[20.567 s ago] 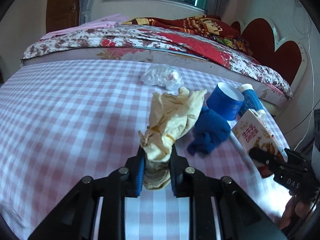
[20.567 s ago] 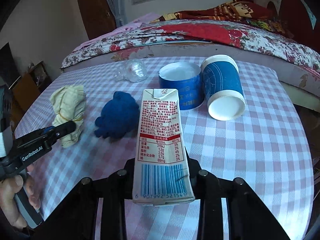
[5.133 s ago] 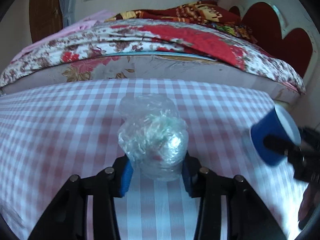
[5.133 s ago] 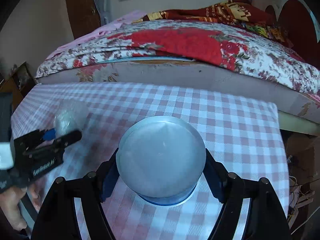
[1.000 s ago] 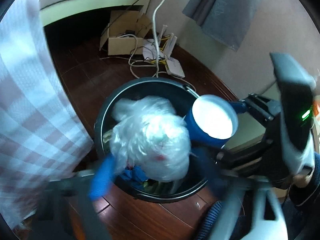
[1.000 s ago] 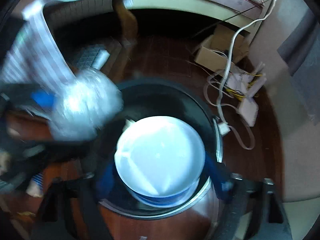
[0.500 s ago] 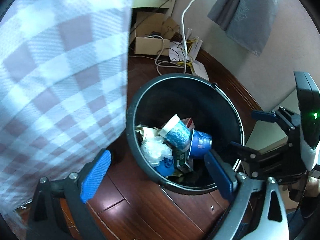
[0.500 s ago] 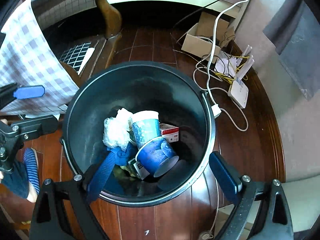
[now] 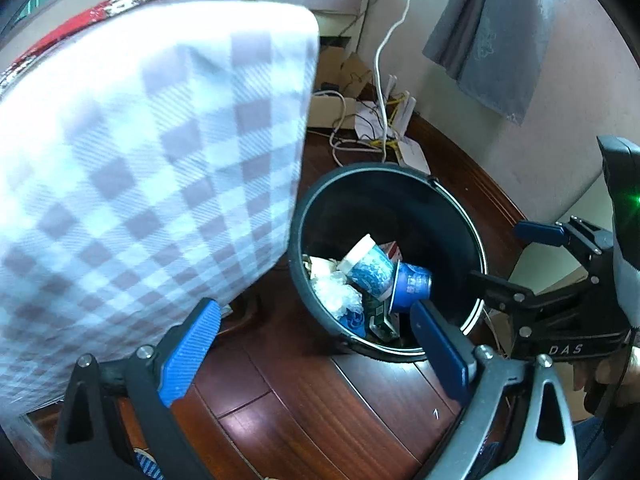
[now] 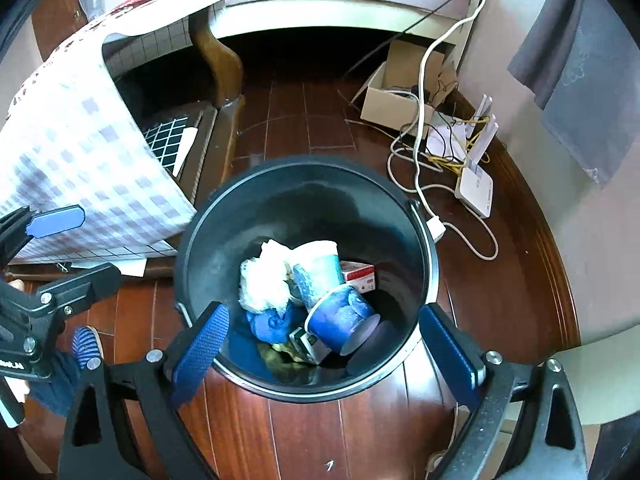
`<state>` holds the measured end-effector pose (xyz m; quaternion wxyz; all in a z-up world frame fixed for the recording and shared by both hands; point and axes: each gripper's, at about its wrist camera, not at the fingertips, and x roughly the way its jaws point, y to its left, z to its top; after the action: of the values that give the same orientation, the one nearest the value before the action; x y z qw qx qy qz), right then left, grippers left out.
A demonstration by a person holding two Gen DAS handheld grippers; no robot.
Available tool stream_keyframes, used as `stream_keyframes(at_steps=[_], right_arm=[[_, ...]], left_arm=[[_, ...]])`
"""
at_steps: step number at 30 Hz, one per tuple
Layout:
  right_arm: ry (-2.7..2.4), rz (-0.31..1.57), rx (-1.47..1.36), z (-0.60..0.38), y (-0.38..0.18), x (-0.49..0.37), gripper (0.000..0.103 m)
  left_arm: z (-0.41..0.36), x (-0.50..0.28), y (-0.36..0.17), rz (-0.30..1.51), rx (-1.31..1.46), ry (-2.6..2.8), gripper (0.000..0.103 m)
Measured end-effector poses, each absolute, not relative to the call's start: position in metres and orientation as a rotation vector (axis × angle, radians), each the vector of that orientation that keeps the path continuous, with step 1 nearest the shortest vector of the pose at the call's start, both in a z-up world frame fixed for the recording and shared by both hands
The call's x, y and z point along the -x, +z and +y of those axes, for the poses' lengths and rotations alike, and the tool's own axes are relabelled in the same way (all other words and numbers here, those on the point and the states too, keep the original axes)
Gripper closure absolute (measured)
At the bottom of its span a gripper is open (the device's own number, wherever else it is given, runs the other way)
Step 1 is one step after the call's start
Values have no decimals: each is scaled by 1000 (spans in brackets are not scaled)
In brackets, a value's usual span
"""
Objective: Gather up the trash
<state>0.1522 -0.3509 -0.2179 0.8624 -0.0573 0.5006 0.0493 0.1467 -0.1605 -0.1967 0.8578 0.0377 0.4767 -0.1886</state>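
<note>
Bin point(image 10: 224, 236) rim beside tablecloth point(image 9: 160, 160) edge, bare floor point(image 10: 312, 432)

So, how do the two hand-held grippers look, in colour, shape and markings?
Both are black frames with triangular cut-outs, silver bolts and ribbed blue pads on the fingers. The left gripper has one black arm and one silvery metal arm; the right gripper looks all black. From the left wrist view, the right gripper's side bears white letters "DAS", and a green light glows on its dark housing.
</note>
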Motion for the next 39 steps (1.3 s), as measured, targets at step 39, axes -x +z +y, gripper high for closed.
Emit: stream_keyframes(at_steps=[39], right_arm=[[11, 754, -35, -262, -2, -23, 5]], left_arm=[[-61, -36, -17, 701, -27, -233, 4]])
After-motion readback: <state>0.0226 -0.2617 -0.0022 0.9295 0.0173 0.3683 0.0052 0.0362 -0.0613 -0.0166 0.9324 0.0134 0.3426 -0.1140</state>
